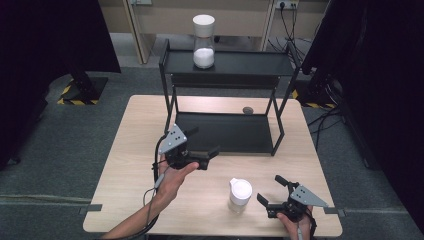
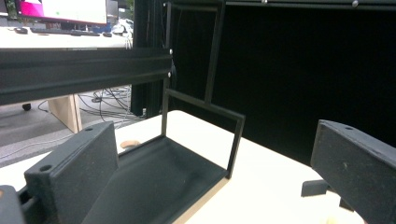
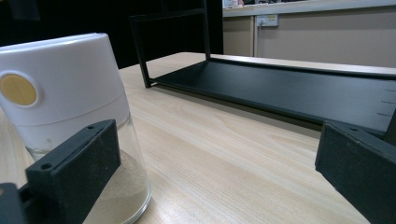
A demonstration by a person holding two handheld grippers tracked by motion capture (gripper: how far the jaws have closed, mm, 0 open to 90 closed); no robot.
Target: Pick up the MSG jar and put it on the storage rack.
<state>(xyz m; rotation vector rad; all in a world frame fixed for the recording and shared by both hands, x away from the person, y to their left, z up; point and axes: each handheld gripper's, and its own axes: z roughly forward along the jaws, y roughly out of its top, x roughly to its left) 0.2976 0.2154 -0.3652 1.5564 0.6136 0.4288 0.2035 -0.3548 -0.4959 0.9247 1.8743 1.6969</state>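
Nearest us, our right tool point(image 1: 273, 191) hovers low over the bench point(image 1: 125, 180), jaws spread wide and empty. Just off its left jaw stands one glass jar point(image 1: 239, 196), round, clear, tapering upward, with a smooth white lid and pale sand inside; in the right gripper view the jar point(image 3: 74, 126) shows a round yellow spot on its lid. Our left tool point(image 1: 204, 142) is likewise open and empty, just before the matte black metal rack point(image 1: 225, 132). We count two jars: the second jar point(image 1: 204, 42) sits on the rack's top shelf, well beyond both tools. One light wood-grain bench, two shelves.
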